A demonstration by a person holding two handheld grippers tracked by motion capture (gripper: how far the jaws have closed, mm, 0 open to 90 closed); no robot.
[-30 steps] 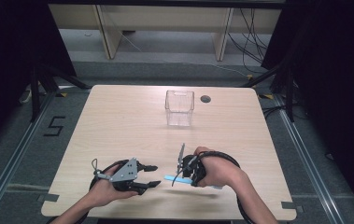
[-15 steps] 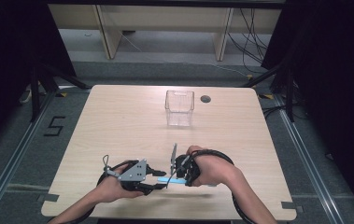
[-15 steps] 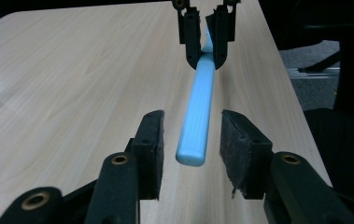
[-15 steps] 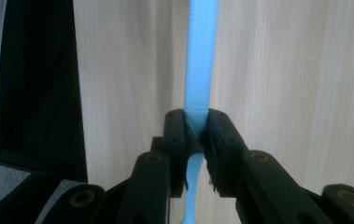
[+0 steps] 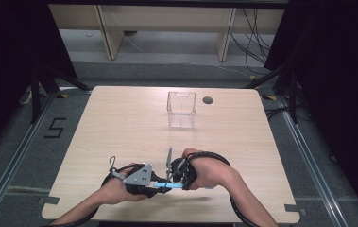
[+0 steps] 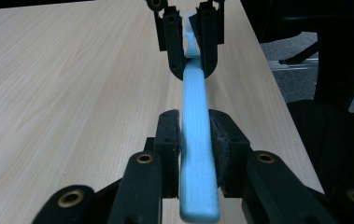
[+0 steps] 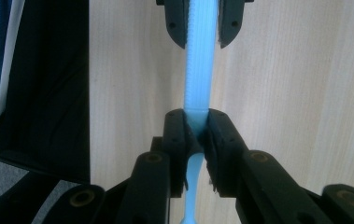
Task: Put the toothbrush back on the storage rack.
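Holding the blue stick [image 6: 195, 140] level above the table's [image 5: 120, 132] six-o'clock edge, I have my right gripper [image 7: 195, 133] clamped on one end; my left gripper [image 6: 195, 140] has just been closing on the other, for a handover.

Overhead forward-down; two close, facing finger-cameras

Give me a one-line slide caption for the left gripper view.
Left gripper closing on the light blue toothbrush handle, while the right gripper clamps its far end above the wooden table.
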